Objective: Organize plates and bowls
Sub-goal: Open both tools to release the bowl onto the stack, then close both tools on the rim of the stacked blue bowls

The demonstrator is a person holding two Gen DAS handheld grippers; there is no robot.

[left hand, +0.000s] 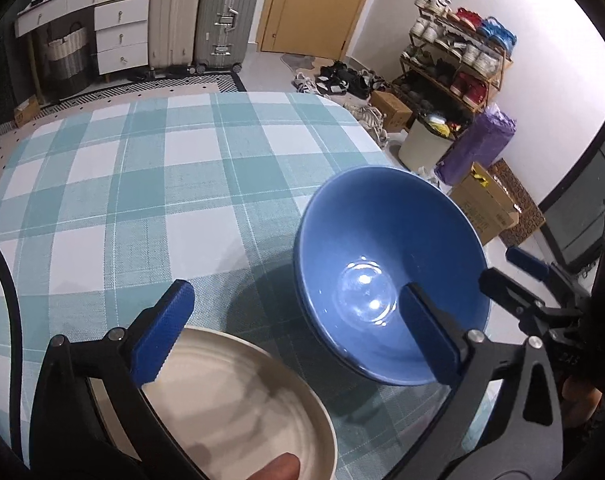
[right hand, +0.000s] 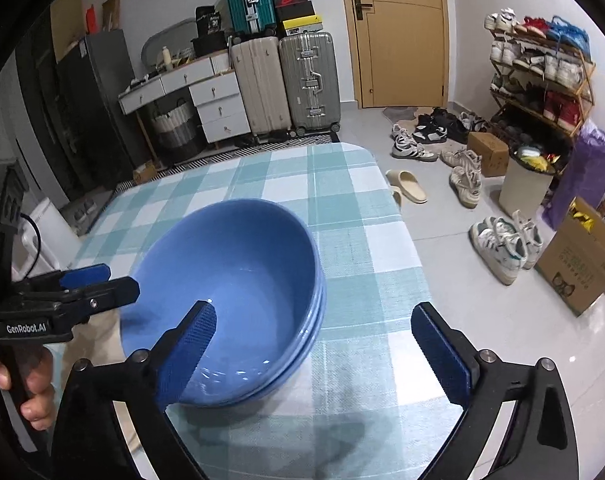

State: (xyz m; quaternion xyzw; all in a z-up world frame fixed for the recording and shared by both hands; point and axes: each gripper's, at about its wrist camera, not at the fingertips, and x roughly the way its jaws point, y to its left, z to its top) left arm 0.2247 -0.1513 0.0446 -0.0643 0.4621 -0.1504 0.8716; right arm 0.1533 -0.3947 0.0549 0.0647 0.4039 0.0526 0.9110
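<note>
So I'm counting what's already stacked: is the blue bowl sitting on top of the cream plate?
No. In the left wrist view the blue bowl rests on the checked tablecloth, beside the cream plate, not on it.

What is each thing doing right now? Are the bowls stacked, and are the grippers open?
Blue bowls: upright, nested one inside another on the table, empty.
Cream plate: flat on the table, empty, beside the bowls.
Left gripper: open, holding nothing, one finger over the plate.
Right gripper: open, holding nothing, straddling the bowls' near rim.
Door: shut.
</note>
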